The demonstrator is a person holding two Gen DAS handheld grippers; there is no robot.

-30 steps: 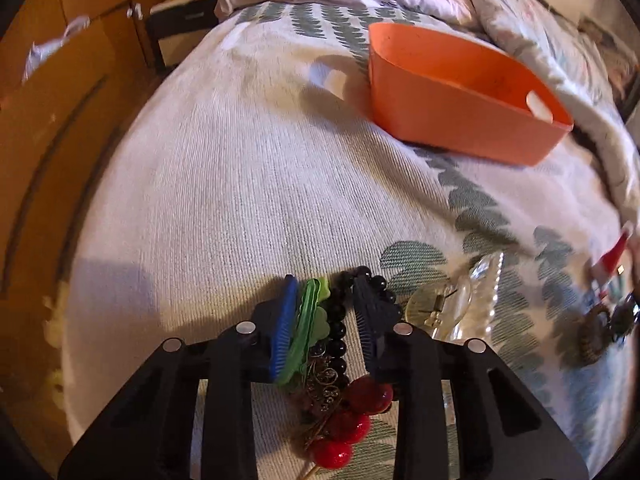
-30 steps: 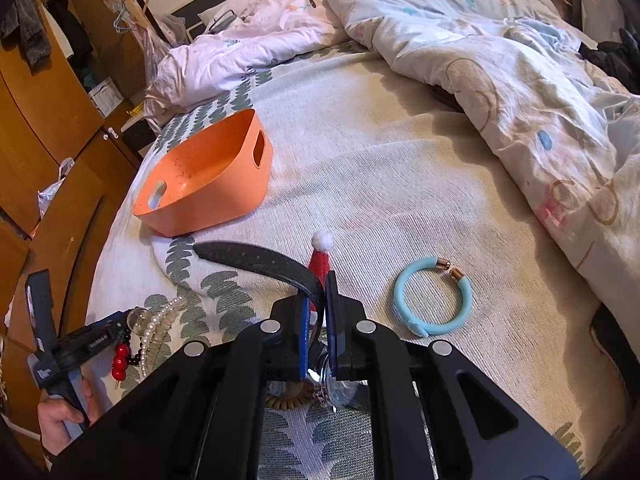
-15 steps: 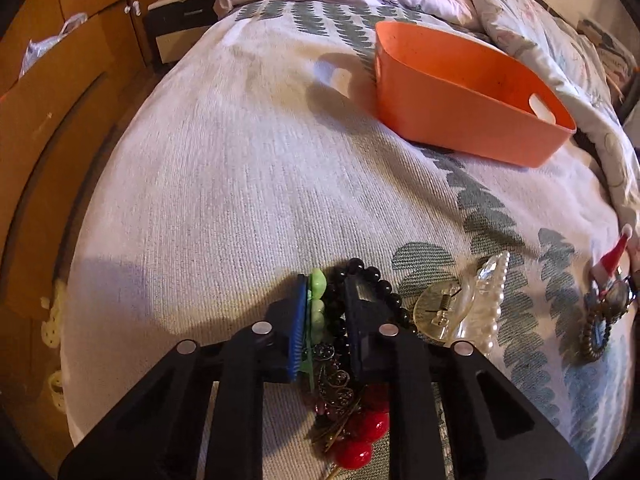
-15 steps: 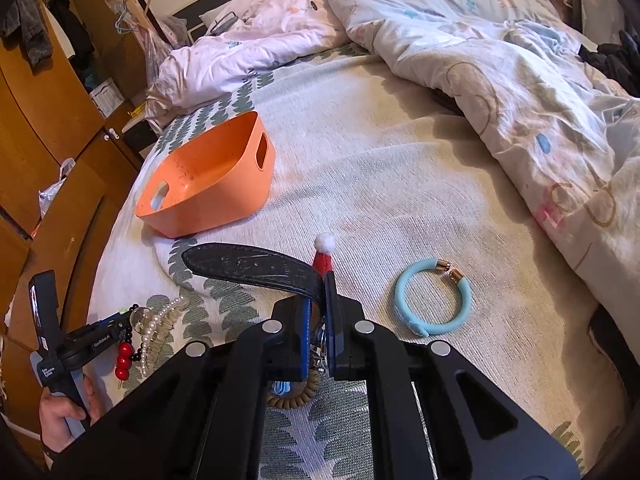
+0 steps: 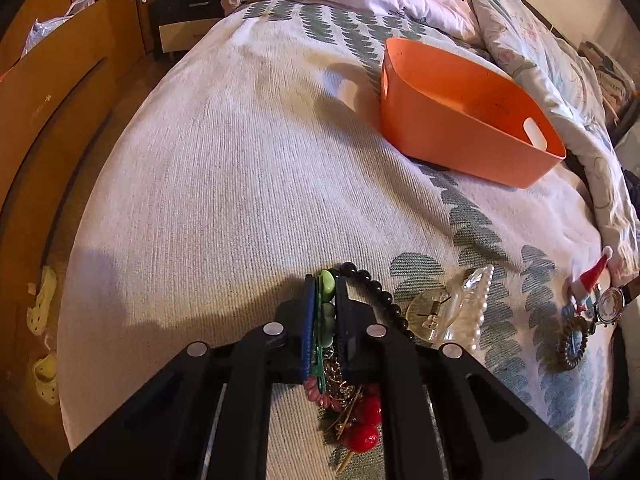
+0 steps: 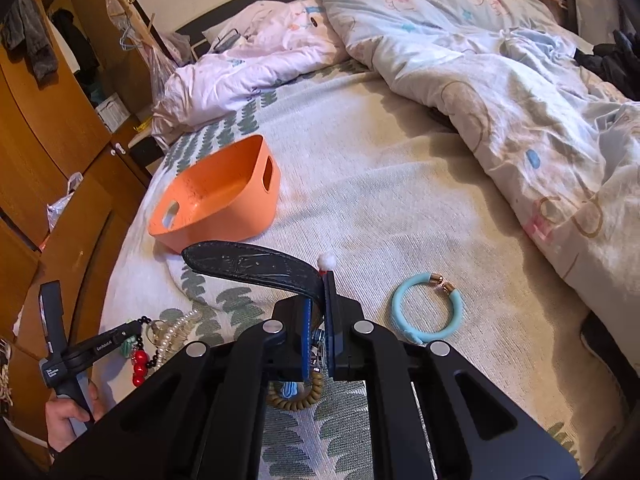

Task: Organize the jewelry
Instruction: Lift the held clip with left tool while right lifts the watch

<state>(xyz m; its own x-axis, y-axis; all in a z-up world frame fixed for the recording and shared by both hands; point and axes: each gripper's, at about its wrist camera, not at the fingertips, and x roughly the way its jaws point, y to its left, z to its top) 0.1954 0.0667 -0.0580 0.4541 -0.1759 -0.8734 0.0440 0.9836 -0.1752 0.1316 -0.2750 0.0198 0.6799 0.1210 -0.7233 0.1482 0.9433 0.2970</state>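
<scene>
Step in hand: I am picking up; both grippers are clamping jewelry on the bed, and nothing that I can see is lying in the orange basket [image 5: 460, 136] yet.
Left gripper [image 5: 325, 308]: I am pinching its fingers together on the green bead piece [image 5: 327, 300], which is sitting squeezed between the pads.
Green piece, axis: it is running along the fingers, its rounded top bead poking out just past the tips, toward the basket.
Around the left fingers: the black bead strand [image 5: 376, 292] is curving off the right finger; red berries [image 5: 362, 428] and gilt chain are lying behind the pads; a pearl hair clip [image 5: 464, 308] is resting just beside the right finger.
Right gripper [image 6: 318, 312]: I am holding its fingers clamped on the watch [image 6: 256, 264] by its dark strap.
Watch, axis: the strap is arching out from between the fingers, up and to their left, its free end pointing toward the basket.
Beside the right fingers: a blue bangle [image 6: 426, 306] is lying to their right, apart.
Next move: I judge a lift clear of the bedspread, then a carry over the basket rim before letting go; the trailing beads may snag.
</scene>
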